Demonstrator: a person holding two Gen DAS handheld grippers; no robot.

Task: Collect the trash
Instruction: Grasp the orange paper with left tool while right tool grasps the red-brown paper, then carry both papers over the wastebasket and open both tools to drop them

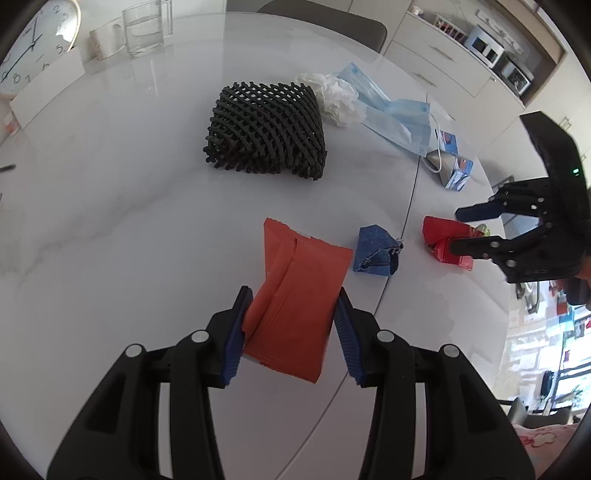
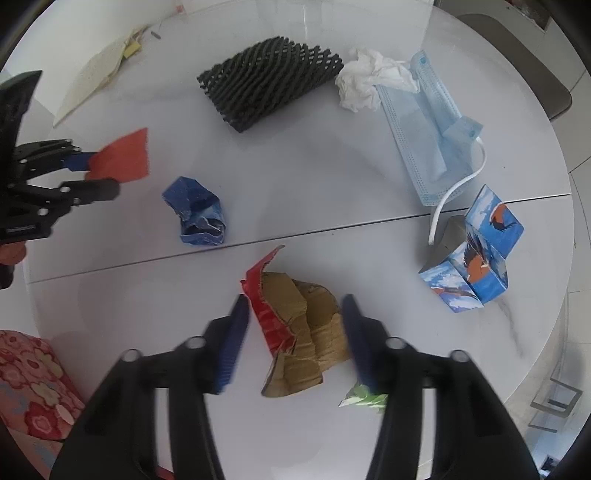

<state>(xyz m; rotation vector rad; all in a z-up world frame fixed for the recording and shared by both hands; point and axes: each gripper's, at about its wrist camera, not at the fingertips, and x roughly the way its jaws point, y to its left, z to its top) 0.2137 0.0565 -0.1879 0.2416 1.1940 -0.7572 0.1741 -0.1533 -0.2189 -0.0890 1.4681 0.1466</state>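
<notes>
My left gripper [image 1: 293, 295] is shut on an orange-red packet [image 1: 299, 291], its blue pads pressing both long edges just above the white table [image 1: 129, 221]. The right wrist view shows the same gripper [image 2: 105, 175] at the left with the packet [image 2: 122, 157] in its jaws. My right gripper [image 2: 294, 301] points straight down and is shut on a torn red-and-brown cardboard piece [image 2: 303, 325] that lies on the table, a pad at each side. From the left wrist view the right gripper [image 1: 457, 229] straddles that red piece [image 1: 439, 236].
Around the table lie a crumpled blue wrapper [image 2: 197, 214], black foam netting [image 2: 269, 81], a white tissue [image 2: 364, 85], a blue face mask [image 2: 428, 129], a blue printed carton [image 2: 476, 262] and a green scrap [image 2: 364, 398]. A clock [image 1: 33, 44] and glass jug [image 1: 146, 31] stand far back.
</notes>
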